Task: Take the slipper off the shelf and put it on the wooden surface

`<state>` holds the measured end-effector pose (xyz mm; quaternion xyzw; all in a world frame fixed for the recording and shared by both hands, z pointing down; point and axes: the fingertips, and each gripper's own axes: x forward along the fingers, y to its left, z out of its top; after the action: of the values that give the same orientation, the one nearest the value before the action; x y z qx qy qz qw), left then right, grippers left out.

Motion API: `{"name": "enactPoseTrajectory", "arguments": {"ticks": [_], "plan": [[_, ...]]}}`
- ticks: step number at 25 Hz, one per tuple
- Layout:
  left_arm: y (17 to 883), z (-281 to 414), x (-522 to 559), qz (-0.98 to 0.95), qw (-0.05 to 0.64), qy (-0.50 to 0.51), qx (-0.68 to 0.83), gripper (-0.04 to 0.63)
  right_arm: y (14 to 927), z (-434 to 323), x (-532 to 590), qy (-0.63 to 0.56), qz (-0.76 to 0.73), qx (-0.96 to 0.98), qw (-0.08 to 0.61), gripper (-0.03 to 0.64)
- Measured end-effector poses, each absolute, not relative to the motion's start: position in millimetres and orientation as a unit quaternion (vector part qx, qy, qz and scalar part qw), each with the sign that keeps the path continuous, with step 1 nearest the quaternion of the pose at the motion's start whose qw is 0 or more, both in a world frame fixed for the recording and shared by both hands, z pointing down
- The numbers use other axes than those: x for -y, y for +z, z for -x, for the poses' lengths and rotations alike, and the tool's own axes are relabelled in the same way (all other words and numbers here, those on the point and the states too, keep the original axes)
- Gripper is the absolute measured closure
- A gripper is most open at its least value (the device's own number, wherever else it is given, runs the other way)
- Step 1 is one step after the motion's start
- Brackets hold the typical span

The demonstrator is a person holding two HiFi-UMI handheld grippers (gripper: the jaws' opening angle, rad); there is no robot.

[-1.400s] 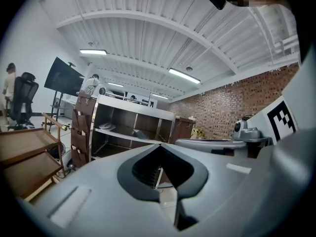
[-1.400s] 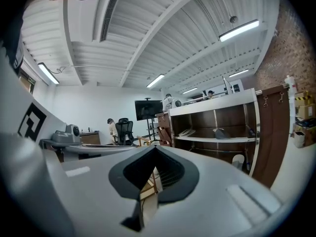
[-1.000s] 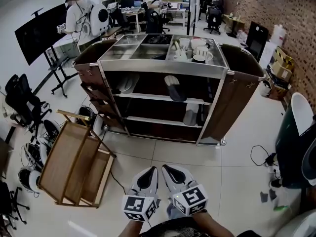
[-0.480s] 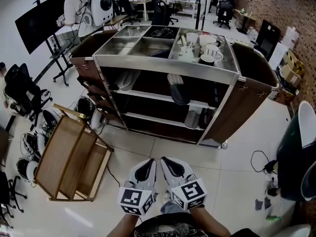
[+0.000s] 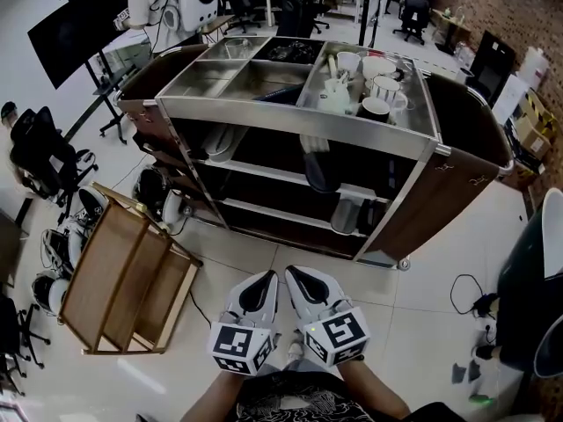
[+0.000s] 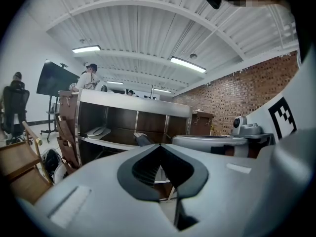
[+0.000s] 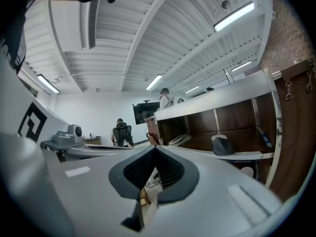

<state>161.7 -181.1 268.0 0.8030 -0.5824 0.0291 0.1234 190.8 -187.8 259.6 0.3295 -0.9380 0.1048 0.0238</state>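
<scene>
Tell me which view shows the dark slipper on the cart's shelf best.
The right gripper view: the dark slipper sits whole and sharp on the shelf, seen side-on. The head view shows the slipper from above, blurred, partly under the cart's top. The left gripper view shows only a small part.

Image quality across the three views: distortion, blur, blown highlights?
Head view: wide-angle bowing of the steel-topped wooden cart, glare along its front rail, dark slipper on the shelf slightly soft. Left gripper view: fisheye, black corners, ceiling strip light blown out. Right gripper view: same fisheye vignette, another strip light blown, slipper reasonably sharp.
</scene>
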Motion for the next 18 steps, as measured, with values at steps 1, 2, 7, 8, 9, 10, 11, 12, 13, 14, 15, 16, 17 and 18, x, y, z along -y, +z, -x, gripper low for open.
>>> {"name": "enactPoseTrajectory", "arguments": {"ticks": [1,2,7,8,9,10,11,12,13,14,15,16,17,18], "plan": [[267.5,-162.8,184.1,-0.803,0.122,0.029,0.583,0.591,259.0,-192.3,191.8,0.104,-0.330,0.938,0.022,0.617],[266.9,-163.8,186.9,-0.803,0.121,0.029,0.583,0.591,258.0,-193.4,195.4,0.103,-0.329,0.938,0.020,0.617],[267.7,-167.8,202.7,-0.804,0.118,0.029,0.582,0.591,254.6,-193.8,209.9,0.092,-0.326,0.941,0.018,0.617],[268.0,-169.0,206.3,-0.805,0.118,0.028,0.580,0.591,254.3,-193.5,212.4,0.091,-0.325,0.941,0.018,0.617],[268.0,-169.9,210.2,-0.807,0.117,0.028,0.578,0.591,254.0,-193.0,215.3,0.089,-0.326,0.941,0.018,0.617],[267.6,-170.6,214.7,-0.808,0.116,0.027,0.577,0.591,253.6,-192.3,218.6,0.087,-0.326,0.941,0.019,0.617],[266.9,-171.1,219.6,-0.810,0.114,0.026,0.575,0.591,252.9,-191.6,222.5,0.085,-0.327,0.941,0.020,0.617],[266.0,-171.5,224.8,-0.812,0.112,0.025,0.573,0.591,252.3,-191.1,226.9,0.082,-0.328,0.941,0.021,0.617],[265.3,-171.5,230.1,-0.814,0.110,0.023,0.570,0.591,251.8,-190.6,231.7,0.080,-0.331,0.940,0.021,0.617],[265.1,-170.8,235.5,-0.815,0.109,0.023,0.568,0.591,251.5,-189.9,236.8,0.078,-0.334,0.939,0.022,0.617],[265.4,-169.5,240.9,-0.817,0.109,0.023,0.566,0.591,251.4,-188.8,242.1,0.076,-0.337,0.938,0.023,0.617],[266.2,-167.9,246.4,-0.818,0.109,0.022,0.564,0.591,251.5,-187.7,247.6,0.075,-0.340,0.937,0.024,0.617],[267.3,-166.1,251.9,-0.819,0.109,0.022,0.562,0.591,251.9,-186.5,253.2,0.073,-0.344,0.936,0.025,0.617],[268.6,-164.3,257.5,-0.821,0.111,0.021,0.560,0.591,252.8,-185.5,259.0,0.072,-0.348,0.934,0.026,0.617]]}}
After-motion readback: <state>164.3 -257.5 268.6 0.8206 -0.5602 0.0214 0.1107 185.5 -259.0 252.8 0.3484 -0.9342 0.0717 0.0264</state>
